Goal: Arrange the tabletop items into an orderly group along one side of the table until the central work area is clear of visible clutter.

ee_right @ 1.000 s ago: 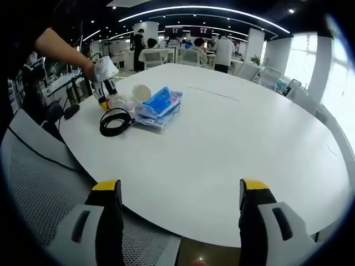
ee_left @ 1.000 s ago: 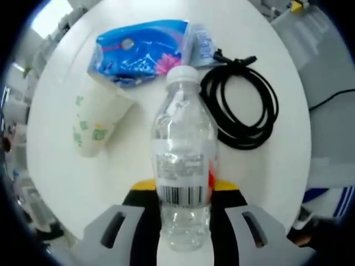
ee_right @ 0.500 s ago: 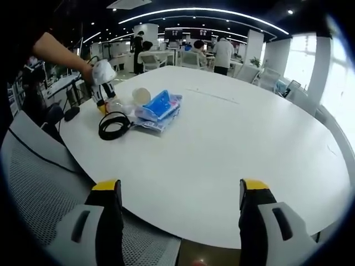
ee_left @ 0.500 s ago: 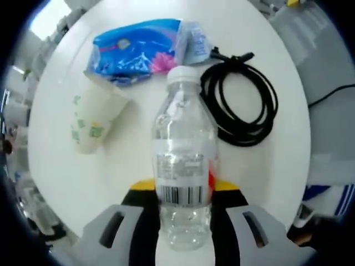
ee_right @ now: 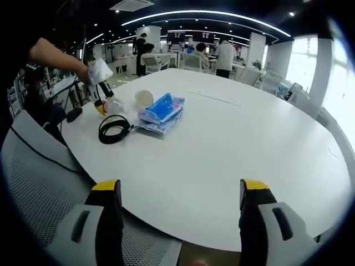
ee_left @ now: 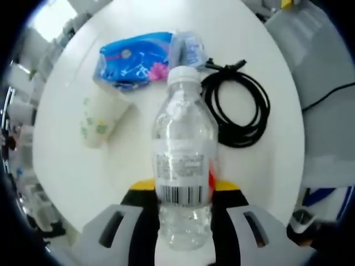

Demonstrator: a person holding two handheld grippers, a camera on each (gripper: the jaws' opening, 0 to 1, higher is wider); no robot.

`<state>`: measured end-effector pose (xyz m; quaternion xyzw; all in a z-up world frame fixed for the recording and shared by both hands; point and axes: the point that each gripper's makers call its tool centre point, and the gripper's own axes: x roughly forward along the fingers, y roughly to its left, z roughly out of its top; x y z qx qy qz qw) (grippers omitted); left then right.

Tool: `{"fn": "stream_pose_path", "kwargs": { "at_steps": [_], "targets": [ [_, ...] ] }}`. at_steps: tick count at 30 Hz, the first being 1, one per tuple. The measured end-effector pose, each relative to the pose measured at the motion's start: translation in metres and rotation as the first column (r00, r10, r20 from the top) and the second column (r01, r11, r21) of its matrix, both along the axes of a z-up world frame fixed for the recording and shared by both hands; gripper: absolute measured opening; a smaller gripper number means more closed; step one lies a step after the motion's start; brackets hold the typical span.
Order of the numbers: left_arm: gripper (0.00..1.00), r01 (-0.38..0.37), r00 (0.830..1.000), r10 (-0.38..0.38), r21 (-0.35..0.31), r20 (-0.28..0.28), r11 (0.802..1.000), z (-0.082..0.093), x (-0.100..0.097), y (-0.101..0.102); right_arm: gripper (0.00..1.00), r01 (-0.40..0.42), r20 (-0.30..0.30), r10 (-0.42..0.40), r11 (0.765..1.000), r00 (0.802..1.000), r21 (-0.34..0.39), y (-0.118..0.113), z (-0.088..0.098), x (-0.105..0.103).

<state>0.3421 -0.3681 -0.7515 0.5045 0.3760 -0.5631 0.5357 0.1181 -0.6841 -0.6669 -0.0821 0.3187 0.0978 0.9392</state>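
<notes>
Holding the water bottle (ee_left: 184,166) low on its body, the left gripper (ee_left: 183,221) has its fingers closed on it above the white desk (ee_left: 72,183). Looks nearly empty, so light, thin-walled and probably slippery; gripping at the label band seems safest. Paper cup (ee_left: 102,119) lies tipped beside the blue tissue pack (ee_left: 136,58) and coiled black cable (ee_left: 238,113). Right gripper (ee_right: 180,216) hangs wide open, holding nothing.

Open-plan office, dark ceiling (ee_right: 183,4) with curved light strips (ee_right: 205,12). Large round white bench (ee_right: 233,144) in foreground. Grey mesh chair (ee_right: 39,183) at its near edge. Bright windows (ee_right: 305,72) on one side. Desks (ee_right: 166,55) and people (ee_right: 224,55) far behind. White pillar (ee_right: 255,47) beyond.
</notes>
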Motion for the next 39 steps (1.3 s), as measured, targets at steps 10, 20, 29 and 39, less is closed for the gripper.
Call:
{"fn": "stream_pose_path", "kwargs": {
  "at_steps": [10,20,29,39],
  "targets": [
    [0.31,-0.010,1.000,0.012,-0.094,0.021,0.996,0.023,-0.017,-0.021,0.88,-0.013,0.023,0.014,1.000,1.000,-0.011,0.001,0.005,0.002],
    [0.31,-0.017,0.999,0.022,-0.170,0.026,0.985,0.039,-0.040,-0.040,0.90,-0.052,0.039,0.053,0.998,0.998,-0.037,0.007,0.011,0.005],
    [0.32,-0.058,0.998,0.063,-0.238,0.012,0.970,0.050,-0.056,-0.051,0.90,-0.075,0.057,0.075,0.997,0.996,-0.010,0.013,0.022,0.015],
    [0.32,-0.084,0.996,0.085,-0.329,-0.014,0.941,0.064,-0.080,-0.067,0.91,-0.139,0.112,0.133,0.989,0.985,0.049,0.045,0.042,0.038]
  ]
}}
